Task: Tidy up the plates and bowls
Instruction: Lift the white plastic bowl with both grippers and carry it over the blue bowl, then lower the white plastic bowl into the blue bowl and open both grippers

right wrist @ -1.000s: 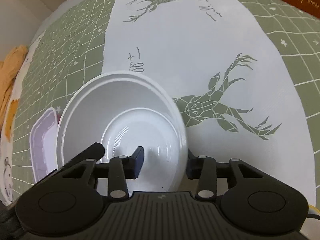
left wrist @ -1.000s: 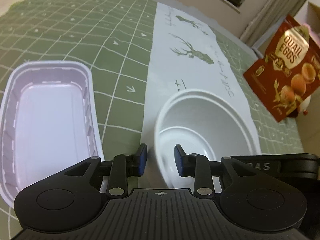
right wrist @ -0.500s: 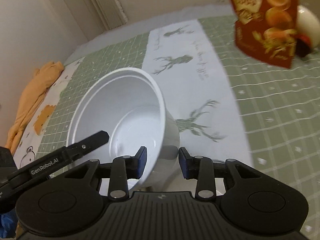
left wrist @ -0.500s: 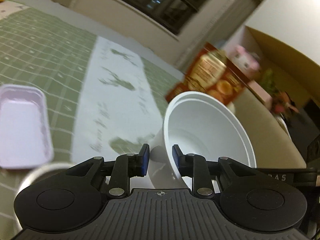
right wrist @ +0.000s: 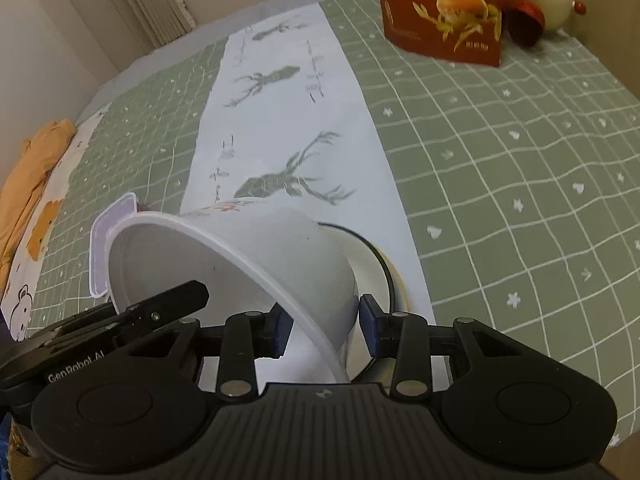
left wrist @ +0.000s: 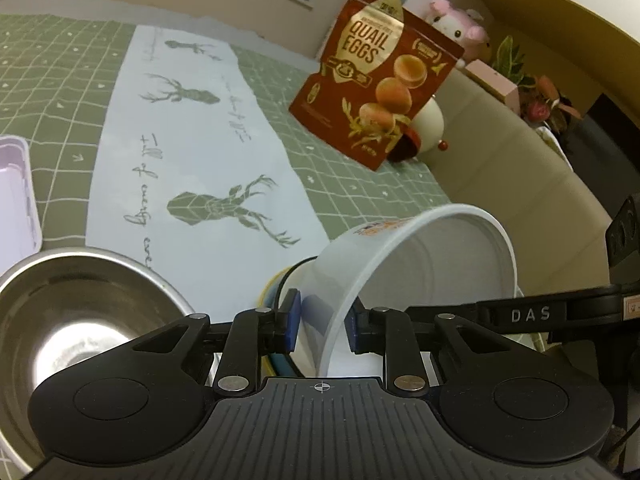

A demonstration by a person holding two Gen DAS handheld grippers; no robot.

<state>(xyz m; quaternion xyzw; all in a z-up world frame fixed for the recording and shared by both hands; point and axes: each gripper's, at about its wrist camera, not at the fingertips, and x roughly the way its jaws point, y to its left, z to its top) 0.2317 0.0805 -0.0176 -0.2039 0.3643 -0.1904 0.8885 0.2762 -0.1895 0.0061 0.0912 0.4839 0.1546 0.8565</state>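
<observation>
A white plastic bowl (left wrist: 420, 264) hangs tilted above the table, carried by both grippers at opposite sides of its rim. My left gripper (left wrist: 322, 328) is shut on the near wall, one pad inside and one outside. My right gripper (right wrist: 324, 324) is shut on the opposite wall of the same white bowl (right wrist: 240, 264). One of the right gripper's fingers (left wrist: 520, 314) crosses the left wrist view at the right. Just below the white bowl sits a dark-rimmed, yellow-edged bowl (right wrist: 394, 276), also partly visible as the dark-rimmed bowl (left wrist: 272, 284) in the left wrist view. A steel bowl (left wrist: 80, 312) stands at the lower left.
A lilac plastic tray (left wrist: 16, 192) lies at the left on the green checked tablecloth (right wrist: 500, 160). A white deer-print runner (left wrist: 192, 152) runs down the middle. A red quail-eggs pouch (left wrist: 380, 80) and a white round ornament (left wrist: 430, 124) stand at the back right. An orange cloth (right wrist: 32, 176) lies far left.
Both grippers have closed on the white bowl, lifted it off the runner and tilted it. It now hangs over the dark-rimmed bowl, and the steel bowl has come into view.
</observation>
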